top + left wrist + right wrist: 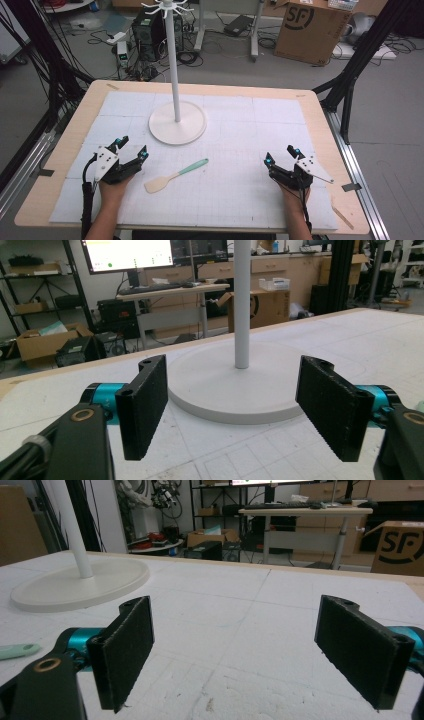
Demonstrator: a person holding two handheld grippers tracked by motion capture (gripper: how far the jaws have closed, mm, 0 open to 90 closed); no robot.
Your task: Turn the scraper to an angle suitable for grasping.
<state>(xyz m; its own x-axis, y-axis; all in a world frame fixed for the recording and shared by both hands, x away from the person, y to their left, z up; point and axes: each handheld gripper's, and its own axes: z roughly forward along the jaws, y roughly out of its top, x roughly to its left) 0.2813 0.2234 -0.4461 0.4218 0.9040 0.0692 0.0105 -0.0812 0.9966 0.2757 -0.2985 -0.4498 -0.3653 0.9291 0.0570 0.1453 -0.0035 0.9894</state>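
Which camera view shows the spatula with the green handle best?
The high view: the whole spatula lies flat on the white mat, wooden blade and green handle both visible. The right gripper view catches just the handle's tip at its left edge.

Spatula with mint-green handle and pale wooden blade, lying flat on the white mat, blade end nearer the left gripper's fingers, just beside them, handle tip angled away, well apart from the right gripper's fingers

Table: white mat, stand, spatula.
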